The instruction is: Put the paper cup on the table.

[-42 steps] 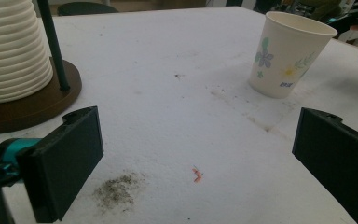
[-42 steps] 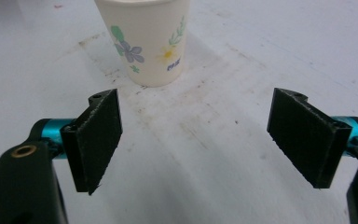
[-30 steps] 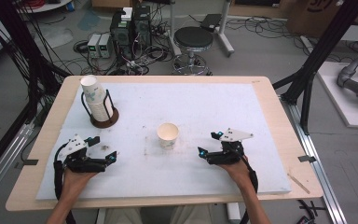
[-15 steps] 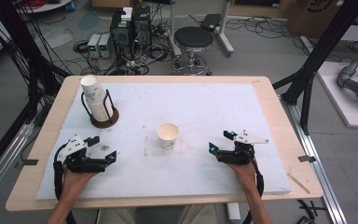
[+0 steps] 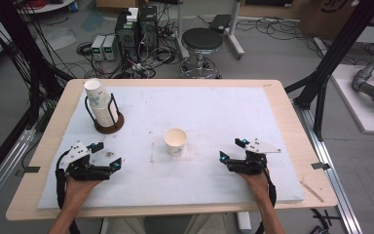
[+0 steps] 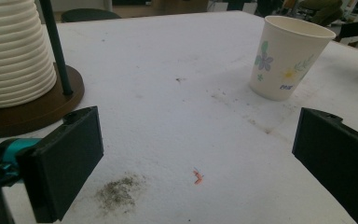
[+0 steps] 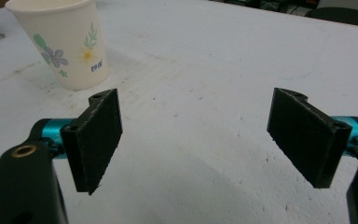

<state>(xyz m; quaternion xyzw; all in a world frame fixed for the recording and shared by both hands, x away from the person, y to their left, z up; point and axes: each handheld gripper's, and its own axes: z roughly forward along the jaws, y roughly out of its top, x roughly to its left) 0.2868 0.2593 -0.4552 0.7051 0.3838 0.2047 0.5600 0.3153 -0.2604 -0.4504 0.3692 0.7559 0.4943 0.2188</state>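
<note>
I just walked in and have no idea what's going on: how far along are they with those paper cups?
One paper cup already stands alone, upright, mid-table, apart from the stack of cups in its holder. Nothing is in hand: the left gripper and right gripper sit open near the table's front edge, with bare table between the fingers. Whatever comes next with the cups hasn't started.

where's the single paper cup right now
In the high view the paper cup stands upright near the middle of the white mat, between the left tool and right tool, touching neither.
</note>
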